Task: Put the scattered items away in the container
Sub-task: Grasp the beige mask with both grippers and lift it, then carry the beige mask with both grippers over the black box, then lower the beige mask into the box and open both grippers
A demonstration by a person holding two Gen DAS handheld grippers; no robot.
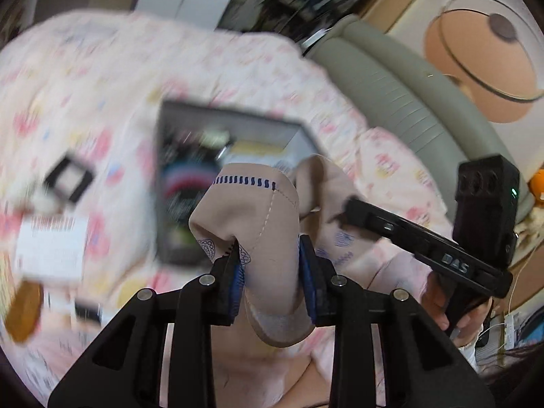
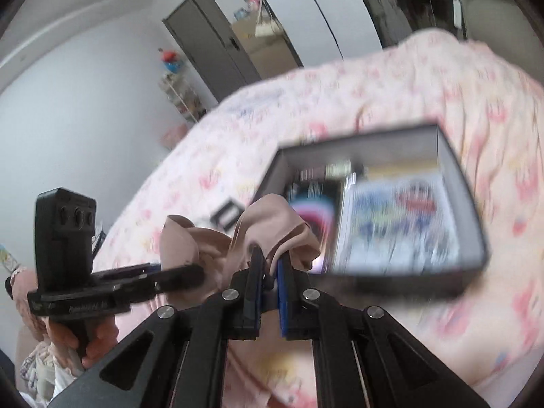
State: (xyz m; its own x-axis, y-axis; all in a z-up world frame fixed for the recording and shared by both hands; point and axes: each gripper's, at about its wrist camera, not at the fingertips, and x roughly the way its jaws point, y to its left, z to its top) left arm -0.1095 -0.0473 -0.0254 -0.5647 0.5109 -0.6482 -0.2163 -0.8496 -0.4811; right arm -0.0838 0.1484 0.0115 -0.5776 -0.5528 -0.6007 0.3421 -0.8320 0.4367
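A beige cloth pouch with blue stitching hangs between both grippers above the bed. My left gripper is shut on its lower part. My right gripper is shut on another fold of the same beige cloth; it also shows in the left wrist view, pinching the cloth's right edge. A grey open box lies on the pink quilt just beyond the cloth and holds a colourful booklet and other blurred items. The box also shows in the left wrist view.
On the quilt left of the box lie a small black-framed case, a white card box and a brown round item. A grey padded headboard stands at the right. A wall and door are behind.
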